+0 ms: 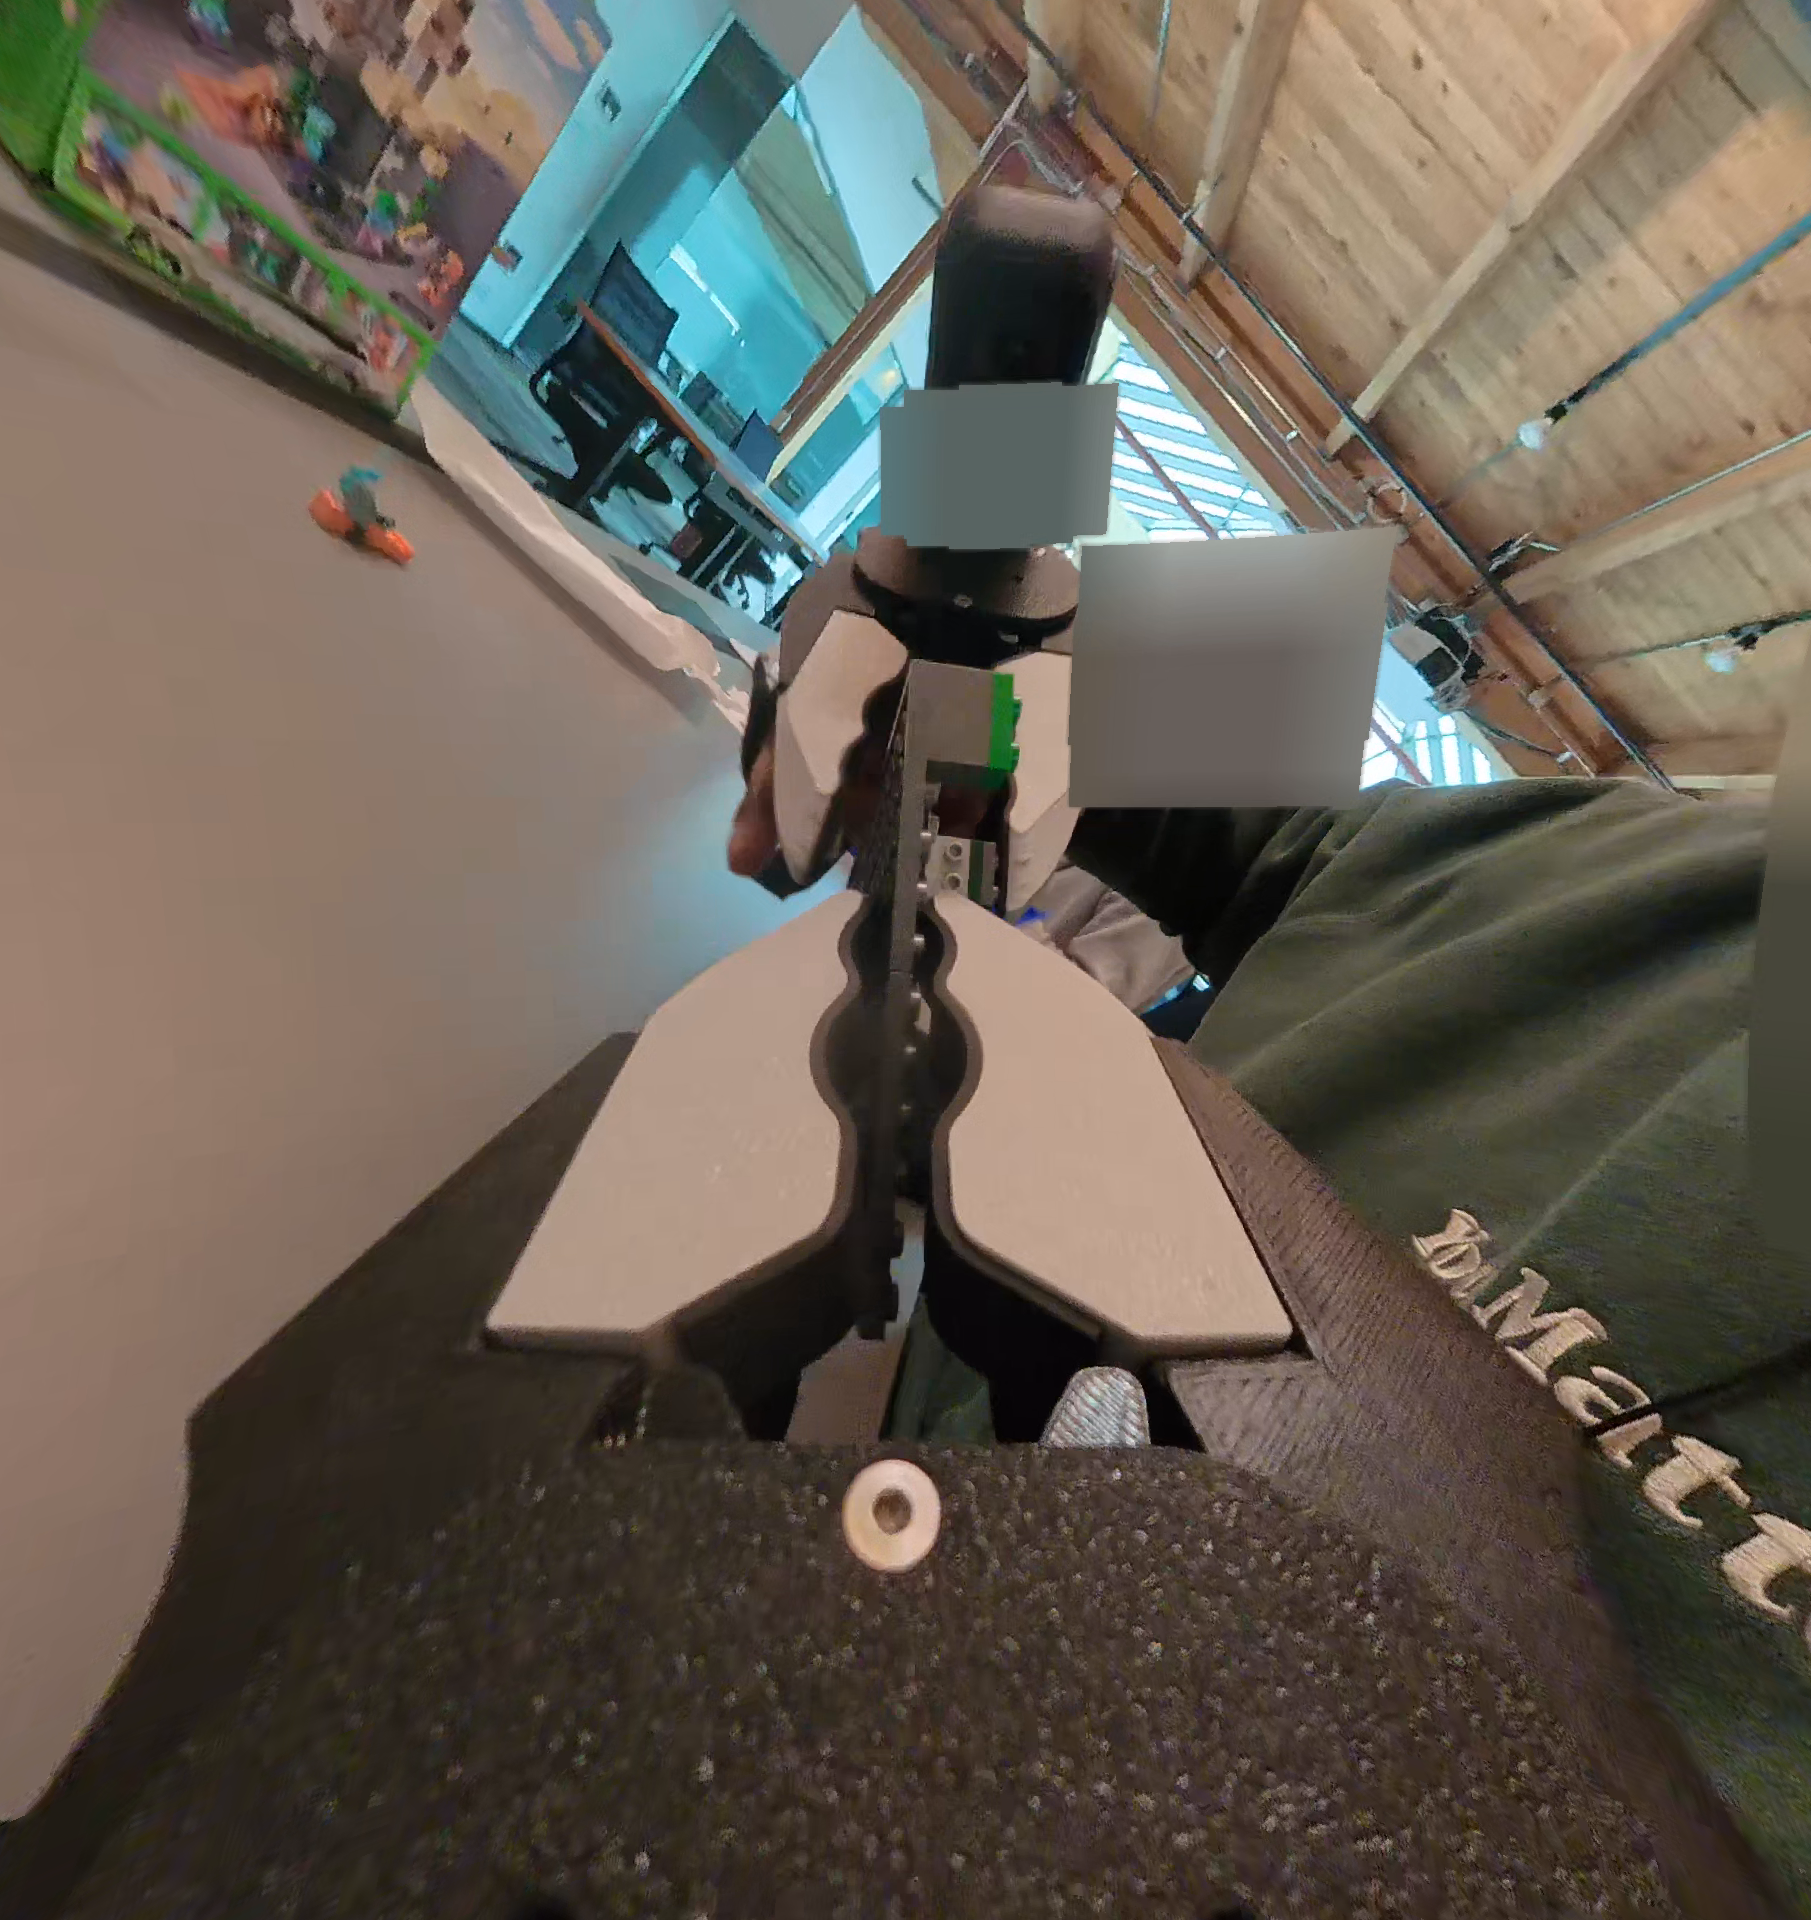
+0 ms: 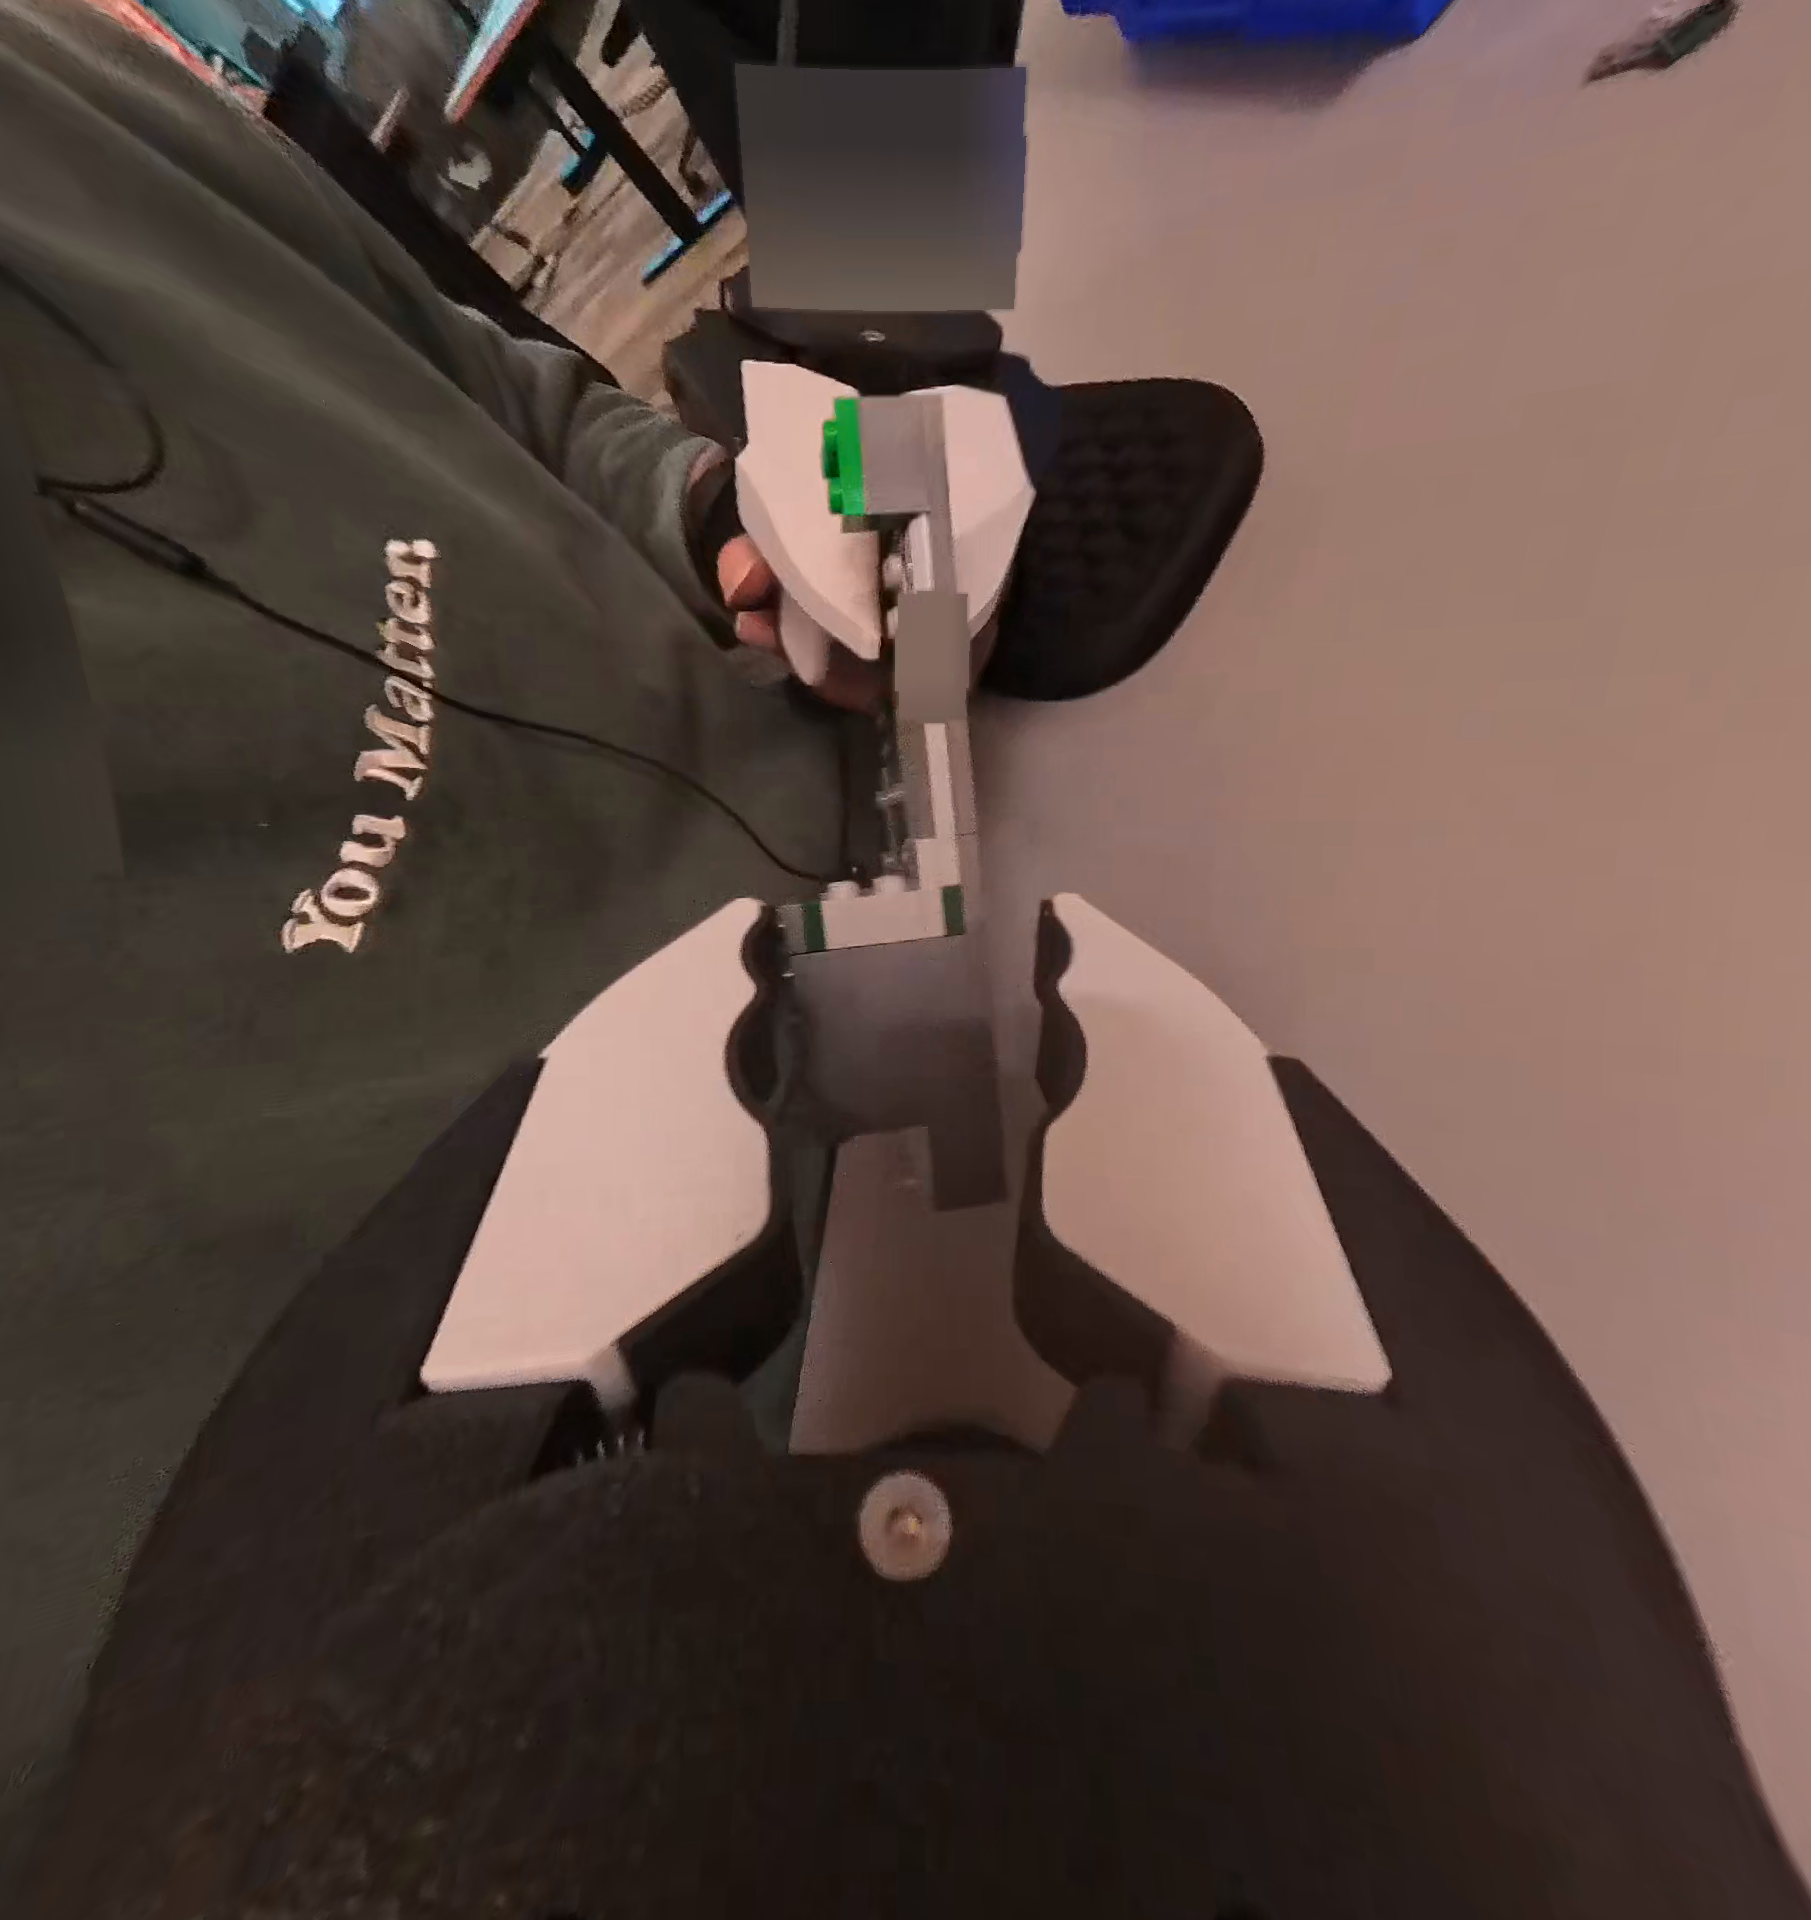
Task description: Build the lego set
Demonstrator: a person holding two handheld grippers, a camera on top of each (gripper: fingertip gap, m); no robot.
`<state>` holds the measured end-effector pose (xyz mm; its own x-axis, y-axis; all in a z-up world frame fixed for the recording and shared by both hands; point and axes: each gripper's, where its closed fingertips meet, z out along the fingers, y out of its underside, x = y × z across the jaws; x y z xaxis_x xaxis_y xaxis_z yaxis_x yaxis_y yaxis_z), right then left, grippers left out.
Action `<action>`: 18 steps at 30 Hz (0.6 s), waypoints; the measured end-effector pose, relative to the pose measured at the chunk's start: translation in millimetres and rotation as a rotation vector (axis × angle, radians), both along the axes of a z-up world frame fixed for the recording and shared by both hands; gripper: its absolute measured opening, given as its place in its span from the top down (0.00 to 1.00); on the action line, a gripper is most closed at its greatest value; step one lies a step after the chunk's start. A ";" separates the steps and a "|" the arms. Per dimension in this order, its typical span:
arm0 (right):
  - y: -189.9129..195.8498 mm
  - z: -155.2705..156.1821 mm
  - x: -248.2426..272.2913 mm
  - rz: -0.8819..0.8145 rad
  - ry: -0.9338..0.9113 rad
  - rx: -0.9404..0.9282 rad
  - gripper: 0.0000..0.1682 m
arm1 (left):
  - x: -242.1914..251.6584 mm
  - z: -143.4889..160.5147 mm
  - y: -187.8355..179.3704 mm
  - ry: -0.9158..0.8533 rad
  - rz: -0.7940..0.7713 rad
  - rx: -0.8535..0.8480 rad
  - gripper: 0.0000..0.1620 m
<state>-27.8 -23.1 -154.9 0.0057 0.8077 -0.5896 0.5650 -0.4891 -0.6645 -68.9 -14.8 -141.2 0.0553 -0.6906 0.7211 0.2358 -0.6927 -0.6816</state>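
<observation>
**Here: a lego build held edge-on between two grippers**

The lego build (image 2: 937, 665), a dark grey plate carrying light grey, white and green bricks (image 2: 844, 457), is lifted clear of the tabletop (image 1: 257, 831) and hangs in front of the person's green sweatshirt (image 1: 1452, 987). The left gripper (image 1: 896, 935) has its jaws pressed onto the thin plate, pinching one end. This probably steadies the build so that bricks can be pressed on without the plate sliding. The right gripper (image 2: 906, 909) meets the opposite end with its jaws spread. One finger lies close to the studs and the other stands apart, so it seems to be lining up and not gripping.

The plate is seen on edge, so its studded face is mostly hidden, and the number of bricks seated cannot be told. Contact at the right gripper's near finger is unclear. Blurred patches cover parts of both grippers. A lego box (image 1: 236, 187) at the far edge of the tabletop is cut off by the frame. A small orange and teal figure (image 1: 361, 514) near it is too small to identify.
</observation>
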 end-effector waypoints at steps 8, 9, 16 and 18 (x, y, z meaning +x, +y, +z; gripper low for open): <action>-1.6 0.4 -12.3 0.063 0.017 0.255 0.78 | -11.5 5.1 -0.4 0.038 0.001 0.134 0.95; -0.9 0.3 -13.4 0.064 0.013 0.283 0.78 | -12.5 5.8 -0.1 0.040 0.006 0.153 0.95; -2.0 -3.6 -14.8 0.089 -0.017 0.373 0.78 | -14.0 2.9 -1.9 0.042 -0.004 0.217 0.95; -3.3 -4.2 -16.0 0.101 -0.016 0.395 0.78 | -15.7 2.5 -3.7 0.031 -0.011 0.244 0.95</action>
